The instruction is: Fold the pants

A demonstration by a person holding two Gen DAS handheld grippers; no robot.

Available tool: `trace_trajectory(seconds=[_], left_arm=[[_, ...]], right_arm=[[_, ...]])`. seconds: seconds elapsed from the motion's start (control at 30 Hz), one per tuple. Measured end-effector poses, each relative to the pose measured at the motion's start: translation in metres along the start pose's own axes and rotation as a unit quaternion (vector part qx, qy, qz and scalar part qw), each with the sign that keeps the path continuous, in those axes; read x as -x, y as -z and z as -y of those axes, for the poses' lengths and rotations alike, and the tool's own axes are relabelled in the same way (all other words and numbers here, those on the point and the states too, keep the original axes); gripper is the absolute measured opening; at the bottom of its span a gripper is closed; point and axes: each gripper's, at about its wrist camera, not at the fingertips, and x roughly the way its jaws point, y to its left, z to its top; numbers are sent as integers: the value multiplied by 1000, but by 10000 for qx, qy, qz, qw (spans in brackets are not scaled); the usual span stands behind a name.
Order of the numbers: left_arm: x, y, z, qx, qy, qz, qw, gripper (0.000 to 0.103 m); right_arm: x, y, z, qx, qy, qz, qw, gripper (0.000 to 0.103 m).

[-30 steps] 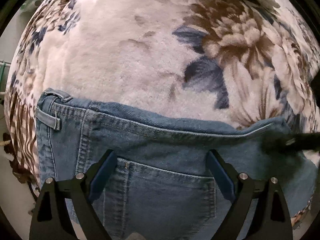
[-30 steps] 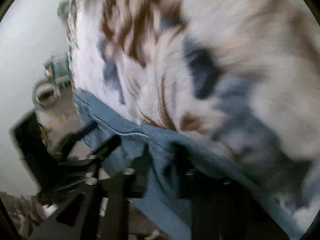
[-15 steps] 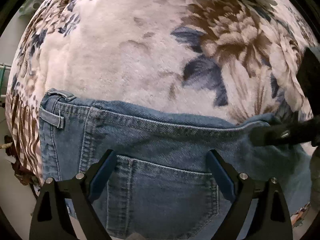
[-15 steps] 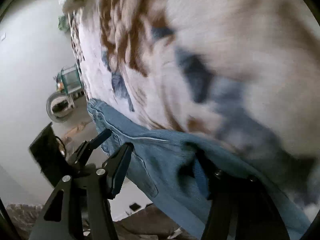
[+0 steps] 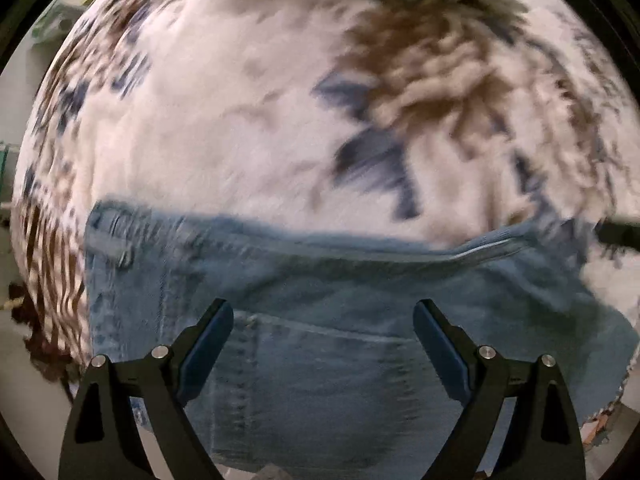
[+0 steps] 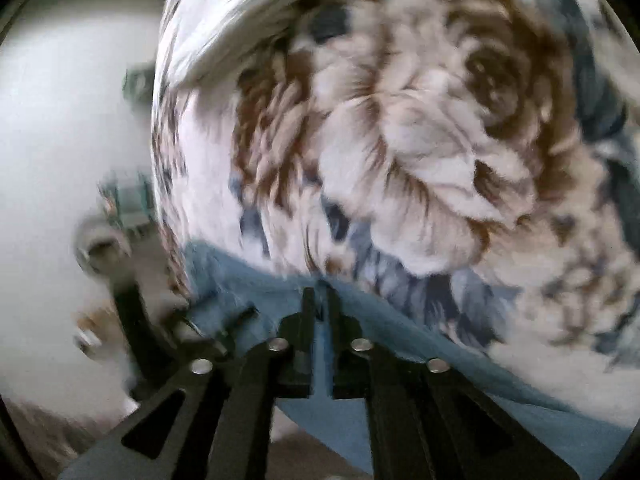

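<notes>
Faded denim pants (image 5: 320, 360) on plush, fuzzy floral blanket (image 5: 240, 120)

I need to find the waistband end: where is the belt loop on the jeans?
In the left wrist view the belt loop sits at the jeans' upper left corner, beside the floral blanket.

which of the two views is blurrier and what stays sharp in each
Both smear: in the left wrist view the jeans and floral blanket streak while the left gripper stays crisp; the right wrist view blurs most at its left edge, right gripper sharper.
</notes>
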Motion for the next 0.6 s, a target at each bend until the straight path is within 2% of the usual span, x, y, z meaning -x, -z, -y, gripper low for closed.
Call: trace_trajectory(seconds=[0.07, 0.13, 0.2, 0.23, 0.3, 0.33, 0.43, 0.6], left_arm=[[0, -11, 17, -202, 56, 84, 9997, 92], [-6, -21, 35, -421, 220, 75, 9988, 92], [-17, -31, 54, -667, 224, 125, 9974, 92], [-26, -35, 63, -793, 110, 128, 9967, 92], [-44, -48, 69, -916, -100, 70, 9957, 93], [-50, -50, 70, -923, -141, 49, 9956, 96], [-55, -60, 67, -770, -46, -15, 9970, 97], [-51, -61, 67, -818, -207, 99, 9964, 99]], right_arm=[[-1, 12, -15, 572, 693, -167, 9958, 47], [-13, 24, -17, 831, 1060, -423, 9900, 47], [-34, 36, -10, 984, 1333, -711, 9836, 46], [-41, 41, -6, 1081, 1543, -832, 9786, 44], [-43, 48, 17, 1221, 2055, -850, 9673, 18], [-44, 48, 25, 1129, 2183, -792, 9661, 12], [-31, 45, 49, 493, 2089, -295, 9763, 8], [-32, 55, 56, 308, 2245, 56, 9740, 6]])
